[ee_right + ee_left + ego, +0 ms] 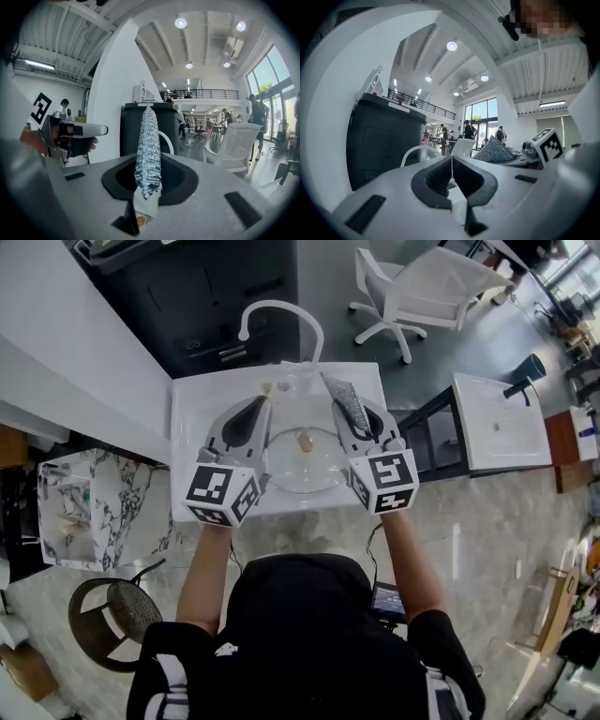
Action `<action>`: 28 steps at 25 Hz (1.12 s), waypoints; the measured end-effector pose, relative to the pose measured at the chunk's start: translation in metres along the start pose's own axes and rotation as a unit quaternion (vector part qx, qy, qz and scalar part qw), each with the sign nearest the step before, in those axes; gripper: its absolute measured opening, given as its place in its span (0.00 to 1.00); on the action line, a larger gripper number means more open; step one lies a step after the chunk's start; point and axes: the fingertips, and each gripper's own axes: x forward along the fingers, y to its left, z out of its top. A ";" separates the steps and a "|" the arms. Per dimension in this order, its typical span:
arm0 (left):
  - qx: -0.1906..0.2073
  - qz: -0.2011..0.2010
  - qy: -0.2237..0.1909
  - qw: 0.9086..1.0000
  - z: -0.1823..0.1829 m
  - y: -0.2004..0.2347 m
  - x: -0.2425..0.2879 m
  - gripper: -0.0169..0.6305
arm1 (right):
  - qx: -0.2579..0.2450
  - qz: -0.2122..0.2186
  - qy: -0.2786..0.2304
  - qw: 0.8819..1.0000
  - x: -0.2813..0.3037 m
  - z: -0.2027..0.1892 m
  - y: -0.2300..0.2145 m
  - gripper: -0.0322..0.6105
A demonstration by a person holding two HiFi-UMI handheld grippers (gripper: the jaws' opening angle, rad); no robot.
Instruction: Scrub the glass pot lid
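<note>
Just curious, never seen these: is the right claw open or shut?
Shut. The right claw pinches a scrubbing pad, which sticks up between its two halves.

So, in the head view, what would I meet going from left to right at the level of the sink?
Marble-patterned box → left gripper → glass pot lid → right gripper shut on a scrub pad → black stand → second white basin.
</note>
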 end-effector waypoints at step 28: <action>-0.115 -0.029 0.239 0.964 -0.238 0.012 0.052 0.04 | 0.011 0.101 0.187 0.977 0.065 -0.187 -0.028 0.16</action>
